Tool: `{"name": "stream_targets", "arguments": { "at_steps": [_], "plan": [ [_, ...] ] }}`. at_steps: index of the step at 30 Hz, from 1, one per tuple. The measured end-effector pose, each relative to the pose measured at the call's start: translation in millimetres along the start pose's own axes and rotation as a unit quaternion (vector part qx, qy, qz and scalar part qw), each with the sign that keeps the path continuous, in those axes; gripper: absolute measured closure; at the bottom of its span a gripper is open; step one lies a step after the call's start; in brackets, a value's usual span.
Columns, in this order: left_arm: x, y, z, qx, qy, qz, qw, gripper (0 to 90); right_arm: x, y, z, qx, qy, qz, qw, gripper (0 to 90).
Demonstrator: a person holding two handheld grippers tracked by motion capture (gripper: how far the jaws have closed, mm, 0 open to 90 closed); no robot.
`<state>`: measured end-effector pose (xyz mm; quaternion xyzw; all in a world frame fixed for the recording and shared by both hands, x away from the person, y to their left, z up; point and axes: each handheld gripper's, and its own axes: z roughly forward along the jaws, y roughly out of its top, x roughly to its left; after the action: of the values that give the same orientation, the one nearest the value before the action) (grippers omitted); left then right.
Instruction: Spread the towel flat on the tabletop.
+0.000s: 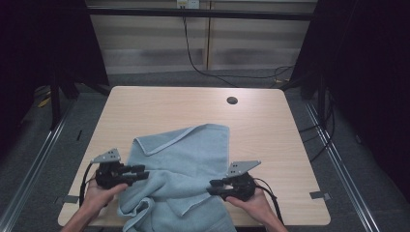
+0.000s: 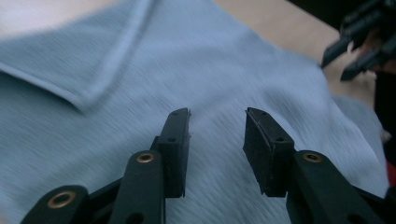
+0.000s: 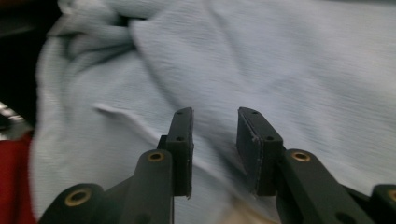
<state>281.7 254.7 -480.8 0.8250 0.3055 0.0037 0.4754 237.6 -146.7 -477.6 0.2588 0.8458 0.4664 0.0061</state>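
Closest to the camera are the person's two hands coming in at the counter's near edge, each with a hand-held gripper: the left hand-held gripper (image 1: pixel 140 172) sits at the towel's left edge, and the right hand-held gripper (image 1: pixel 214 186) at its right edge. Both have their jaws parted with a clear gap and nothing between them (the gripper views show only cloth behind the pads, none pinched).

The towel (image 1: pixel 186 164) is light blue, lying rumpled on the near half of the counter (image 1: pixel 261 125), with its near end bunched up and spilling over the counter's front edge. Its far left corner is folded back, showing a hemmed border.

Handling-wise, I'd guess it's light, totally limp and not slippery, since that terry-looking weave should give the pads plenty of grip. Nothing fragile here. It'll sag and drag wherever it isn't held, so I'd pinch it at a hem or a corner, one gripper per side, rather than grabbing the middle.

Count: one towel, two grippers, one counter, and one dark round hole (image 1: pixel 232 100) in the counter well beyond the towel.
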Motion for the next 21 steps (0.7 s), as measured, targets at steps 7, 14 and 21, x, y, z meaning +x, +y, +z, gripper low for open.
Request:
{"name": "stream_targets", "arguments": {
  "at_steps": [7, 14, 21],
  "plan": [
    [9.5, -15.4, 14.6, 0.04, 0.044, -0.006, 0.9982, 53.3, 8.1, -1.8, 33.3, 0.054, -0.003, -0.026, 0.9982, 56.6],
    [36.0, 6.3, 35.4, 0.038, 0.075, 0.005, 0.9965, 83.9, -8.2, 3.0, 39.0, 0.056, -0.053, -0.029, 0.9966, 82.2],
    [67.5, 24.6, 41.5, -0.003, 0.109, -0.025, 0.9938, 84.5, -31.7, 11.5, 10.9, 0.011, -0.09, 0.014, 0.9958, 88.6]
  ]
}}
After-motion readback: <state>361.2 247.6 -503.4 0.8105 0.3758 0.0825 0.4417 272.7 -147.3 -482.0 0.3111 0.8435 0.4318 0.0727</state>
